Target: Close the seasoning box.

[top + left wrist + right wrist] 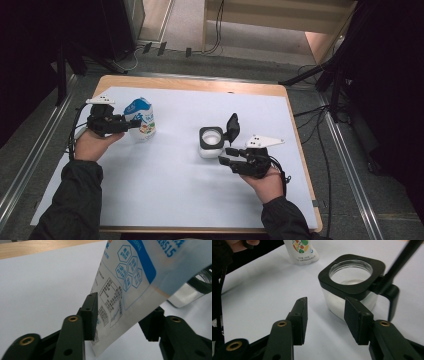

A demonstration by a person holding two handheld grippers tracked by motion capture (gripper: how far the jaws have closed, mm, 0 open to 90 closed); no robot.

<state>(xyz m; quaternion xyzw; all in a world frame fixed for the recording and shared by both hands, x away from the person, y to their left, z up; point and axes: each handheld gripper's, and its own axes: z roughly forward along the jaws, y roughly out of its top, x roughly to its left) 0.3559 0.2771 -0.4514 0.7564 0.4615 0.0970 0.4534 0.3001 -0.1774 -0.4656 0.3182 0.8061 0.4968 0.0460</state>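
We see a white mat (165, 185) covering the wooden table (200, 85). On its left side stands a blue-and-white pouch (141, 117); our left gripper (134, 123) has its jaws set around the pouch's edge (one pad touching, the other just off it). Near the middle sits a glass jar (211, 141) with its black lid (232, 126) flipped up. Our right gripper (226, 155) waits just beside it, jaws spread and holding nothing.
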